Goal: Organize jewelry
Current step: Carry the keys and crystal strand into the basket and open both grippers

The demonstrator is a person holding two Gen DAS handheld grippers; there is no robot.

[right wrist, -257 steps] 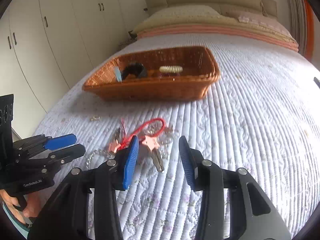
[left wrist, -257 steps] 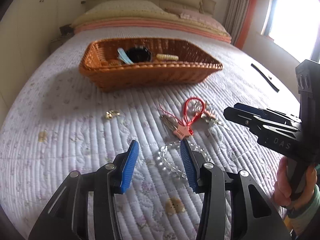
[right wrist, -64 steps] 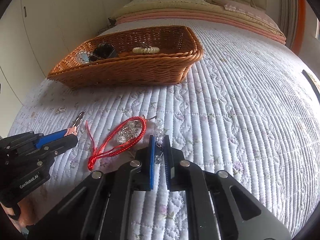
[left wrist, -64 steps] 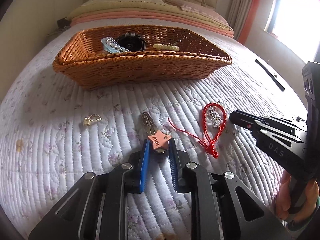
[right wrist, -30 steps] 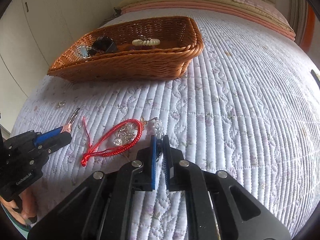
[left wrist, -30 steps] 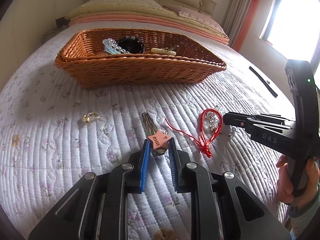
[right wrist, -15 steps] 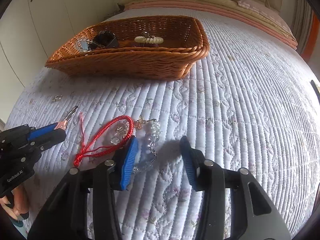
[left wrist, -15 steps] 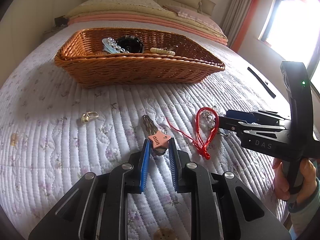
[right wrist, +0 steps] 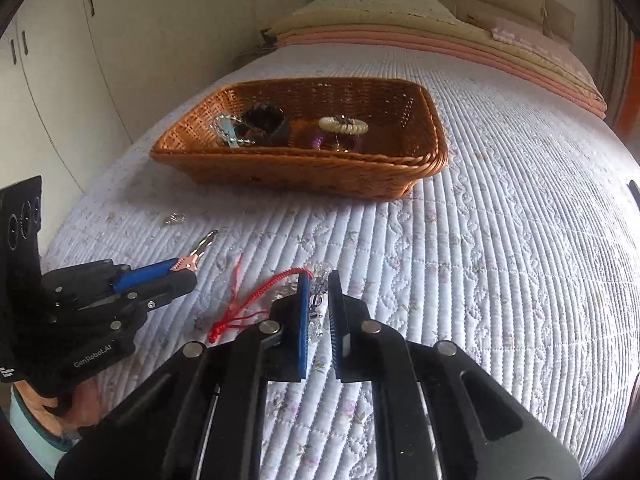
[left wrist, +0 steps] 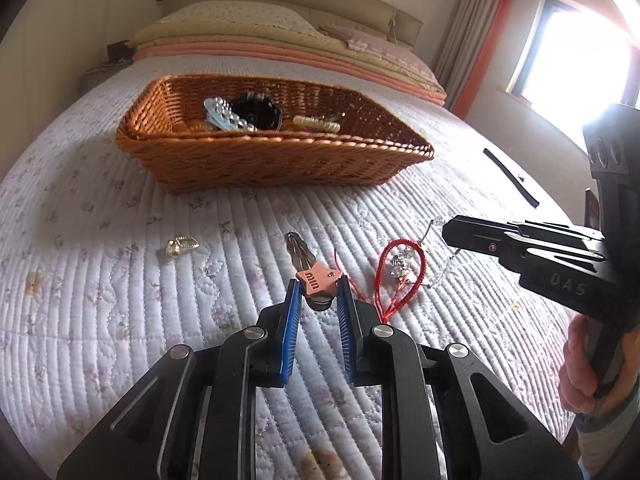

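Left gripper is clamped on the pink star hair clip, just above the quilt. Right gripper has just snapped closed on the clear crystal bracelet, with the red cord bracelet lying beside it and the wicker basket well behind.

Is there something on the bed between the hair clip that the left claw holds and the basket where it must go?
Nothing visible does. The left claw grips the hair clip, and only bare quilt lies between it and the near wall of the basket. The small charm lies off to the left, outside that path.
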